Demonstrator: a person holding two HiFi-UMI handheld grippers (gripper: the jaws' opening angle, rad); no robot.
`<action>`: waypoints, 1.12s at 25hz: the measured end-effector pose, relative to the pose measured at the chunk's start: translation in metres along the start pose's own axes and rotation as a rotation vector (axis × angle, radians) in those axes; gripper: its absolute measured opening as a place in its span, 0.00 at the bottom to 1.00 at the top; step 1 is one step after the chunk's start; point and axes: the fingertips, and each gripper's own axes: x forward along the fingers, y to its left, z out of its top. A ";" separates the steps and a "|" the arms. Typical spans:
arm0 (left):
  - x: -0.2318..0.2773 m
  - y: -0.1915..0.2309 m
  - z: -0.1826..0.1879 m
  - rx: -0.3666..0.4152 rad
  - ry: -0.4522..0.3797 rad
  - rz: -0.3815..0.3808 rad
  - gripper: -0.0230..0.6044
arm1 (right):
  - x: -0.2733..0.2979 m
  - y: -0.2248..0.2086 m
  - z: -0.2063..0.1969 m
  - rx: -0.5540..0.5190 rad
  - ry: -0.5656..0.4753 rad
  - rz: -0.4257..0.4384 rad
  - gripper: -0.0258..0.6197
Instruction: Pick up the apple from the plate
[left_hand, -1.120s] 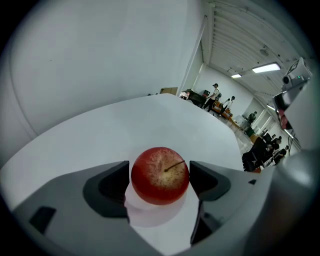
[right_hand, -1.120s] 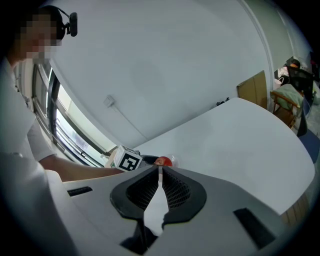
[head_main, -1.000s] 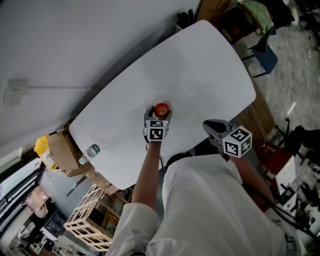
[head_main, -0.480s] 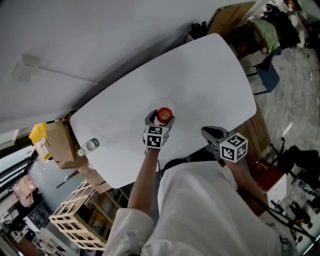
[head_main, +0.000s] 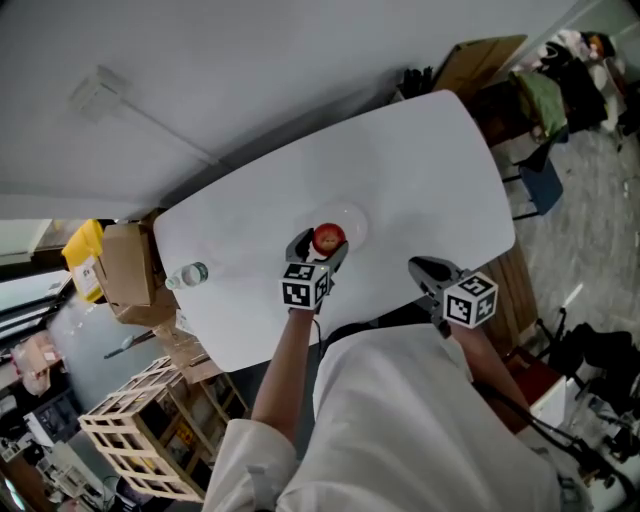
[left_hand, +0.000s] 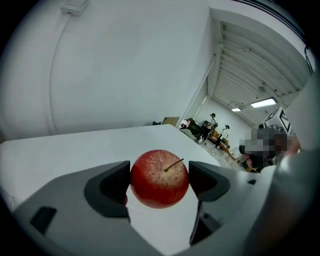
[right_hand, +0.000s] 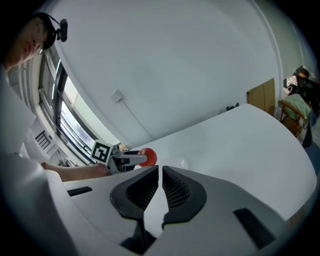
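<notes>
A red apple (head_main: 328, 240) is clamped between the jaws of my left gripper (head_main: 320, 248), just on the near side of a clear glass plate (head_main: 350, 222) on the white table (head_main: 420, 150). In the left gripper view the apple (left_hand: 160, 178) fills the gap, stem up, with a dark jaw pressed against each side. The right gripper view shows the apple (right_hand: 148, 157) held above the tabletop, with the plate (right_hand: 181, 162) to its right. My right gripper (head_main: 424, 268) hovers at the table's near edge, jaws together with nothing between them (right_hand: 160, 172).
A water bottle (head_main: 187, 275) lies at the table's left end. Beside that end are a cardboard box (head_main: 125, 268), a yellow container (head_main: 82, 255) and a wooden crate (head_main: 140, 440). A chair (head_main: 545, 170) and clutter stand off the right end. People stand far off (left_hand: 216, 125).
My left gripper, shut on the apple, has drawn slightly toward me, so more of the plate shows beyond it. The right gripper has barely moved. The head view has shifted.
</notes>
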 end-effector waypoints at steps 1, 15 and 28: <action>-0.006 -0.001 0.003 -0.008 -0.017 0.003 0.62 | -0.001 0.001 0.003 -0.005 -0.006 0.005 0.11; -0.083 -0.045 0.015 -0.144 -0.181 0.100 0.62 | -0.032 0.021 0.013 -0.099 -0.041 0.153 0.11; -0.121 -0.106 0.006 -0.230 -0.284 0.170 0.62 | -0.083 -0.003 -0.028 -0.103 -0.059 0.222 0.11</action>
